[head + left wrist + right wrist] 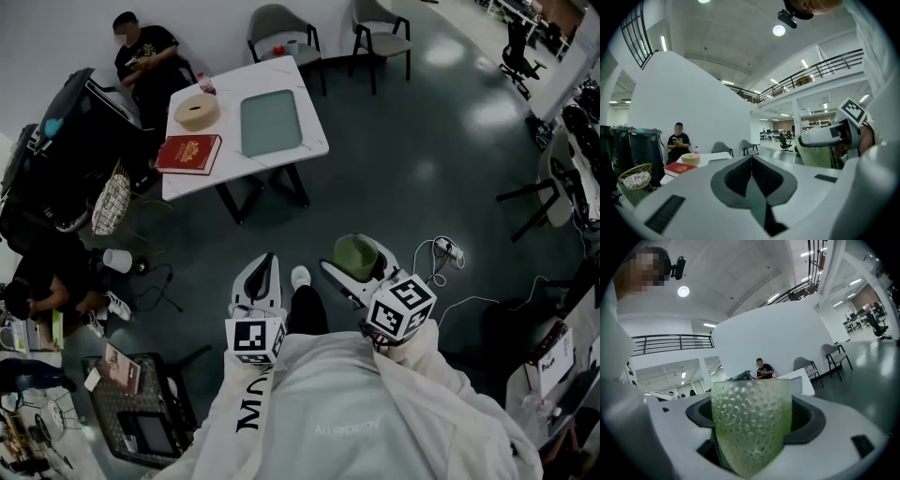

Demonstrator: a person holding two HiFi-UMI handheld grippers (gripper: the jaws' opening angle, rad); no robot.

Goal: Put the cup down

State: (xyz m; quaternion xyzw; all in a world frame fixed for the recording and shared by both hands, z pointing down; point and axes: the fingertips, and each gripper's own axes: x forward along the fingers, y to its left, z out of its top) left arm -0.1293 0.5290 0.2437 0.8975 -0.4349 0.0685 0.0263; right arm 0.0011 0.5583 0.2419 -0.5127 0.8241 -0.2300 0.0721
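A green dimpled cup (751, 420) sits clamped between the jaws of my right gripper (752, 416); in the head view the cup (356, 256) shows as a green dome on the right gripper (361, 267), held over the dark floor. It also appears at the right of the left gripper view as the cup (814, 155). My left gripper (258, 281) is held close to my body, its jaws pressed together with nothing between them (751, 180). The white table (300, 103) stands well ahead of both grippers.
On the table lie a red book (188, 154), a tan tape roll (196, 111) and a grey-green tray (270, 122). A seated person (142, 58) is behind it. Chairs (281, 33) stand beyond; bags, a case (141, 412) and cables (441, 253) are on the floor.
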